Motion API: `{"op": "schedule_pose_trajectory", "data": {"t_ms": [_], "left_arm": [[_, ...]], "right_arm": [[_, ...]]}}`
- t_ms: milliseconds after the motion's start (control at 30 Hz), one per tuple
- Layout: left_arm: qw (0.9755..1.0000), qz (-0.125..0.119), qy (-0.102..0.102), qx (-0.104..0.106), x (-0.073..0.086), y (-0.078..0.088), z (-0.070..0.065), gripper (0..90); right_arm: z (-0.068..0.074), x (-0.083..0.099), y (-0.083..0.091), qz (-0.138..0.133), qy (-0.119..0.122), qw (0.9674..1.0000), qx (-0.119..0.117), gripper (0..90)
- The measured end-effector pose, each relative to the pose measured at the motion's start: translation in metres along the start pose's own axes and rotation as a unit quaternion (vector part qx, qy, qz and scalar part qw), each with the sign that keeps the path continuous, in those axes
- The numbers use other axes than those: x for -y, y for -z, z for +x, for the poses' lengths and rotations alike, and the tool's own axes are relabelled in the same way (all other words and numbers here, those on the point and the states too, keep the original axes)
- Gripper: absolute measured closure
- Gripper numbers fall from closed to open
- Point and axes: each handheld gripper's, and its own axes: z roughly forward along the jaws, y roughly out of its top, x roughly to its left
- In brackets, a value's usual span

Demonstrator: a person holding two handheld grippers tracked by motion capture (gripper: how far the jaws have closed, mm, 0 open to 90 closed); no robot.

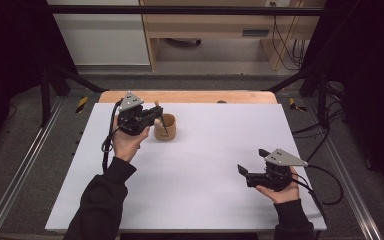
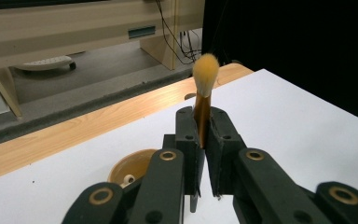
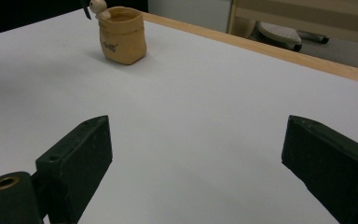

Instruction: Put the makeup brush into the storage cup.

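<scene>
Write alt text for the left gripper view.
The left gripper has its two black jaws shut on a brush, its tan bristle head pointing up. Below sits a tan pot on the white table, which has a wooden edge.

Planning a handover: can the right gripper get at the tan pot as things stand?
Probably yes: the right gripper is open, with bare table up to the tan pot. The left gripper holds a brush over it.

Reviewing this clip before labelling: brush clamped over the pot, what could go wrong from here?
1. The left gripper pinches the brush on its thin handle; it could swivel or slip.
2. The pot looks small and light; a tilted brush may tip it.
3. The right gripper rests open, far away, unable to steady it.
</scene>
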Motion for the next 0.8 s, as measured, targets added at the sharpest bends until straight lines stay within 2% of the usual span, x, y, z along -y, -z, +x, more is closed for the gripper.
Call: {"op": "schedule_pose_trajectory", "data": {"t_ms": [433, 800], "left_arm": [[0.9999, -0.004, 0.002, -0.011, -0.009, -0.008, 0.007, 83.5], [0.9998, -0.004, 0.007, -0.020, -0.010, -0.020, 0.013, 83.5]], "right_arm": [[0.000, 0.000, 0.000, -0.001, 0.000, 1.0000, -0.001, 8.6], [0.001, 0.000, -0.002, 0.001, 0.002, 1.0000, -0.003, 8.6]]}}
